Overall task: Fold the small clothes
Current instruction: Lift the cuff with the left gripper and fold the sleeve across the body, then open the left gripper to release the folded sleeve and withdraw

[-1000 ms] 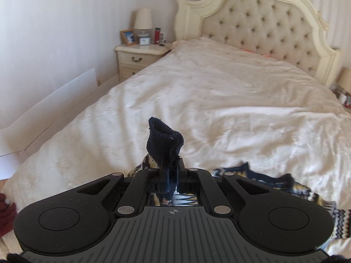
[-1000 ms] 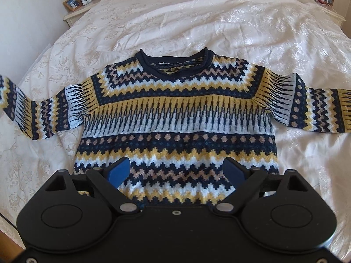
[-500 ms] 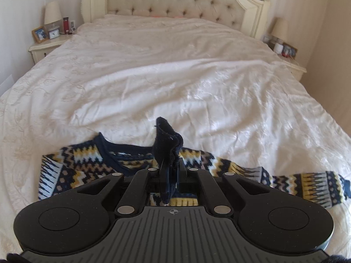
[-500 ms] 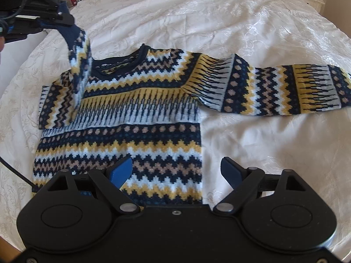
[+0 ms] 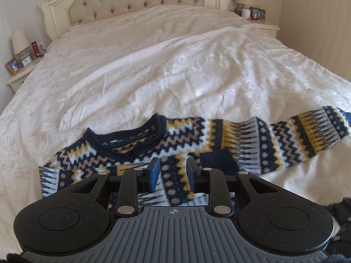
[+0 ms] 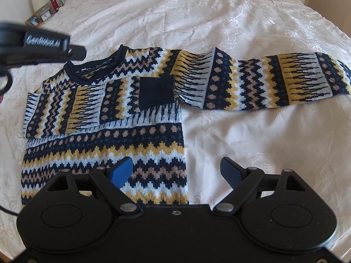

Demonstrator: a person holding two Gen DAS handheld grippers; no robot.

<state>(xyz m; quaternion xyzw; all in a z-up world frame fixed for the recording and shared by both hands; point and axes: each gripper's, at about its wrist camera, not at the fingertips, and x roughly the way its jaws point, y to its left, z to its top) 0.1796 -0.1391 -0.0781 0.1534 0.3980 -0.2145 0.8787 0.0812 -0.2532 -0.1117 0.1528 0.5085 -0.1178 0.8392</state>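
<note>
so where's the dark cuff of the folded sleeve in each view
Left wrist: the navy cuff sits low centre-right, just beyond the left gripper.
Right wrist: the cuff lies centre-left, on the sweater's chest.
Shared landmark: the navy neckline, left of the cuff in both.

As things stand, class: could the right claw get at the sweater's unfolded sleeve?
Probably yes. The right claw is open and holds nothing, and the sleeve lies flat on the bed ahead and to its right, with nothing lying on it.

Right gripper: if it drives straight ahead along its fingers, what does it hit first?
Probably the right edge of the sweater body or the bedspread beside it; the open right gripper straddles that edge. Depth unclear.
</note>
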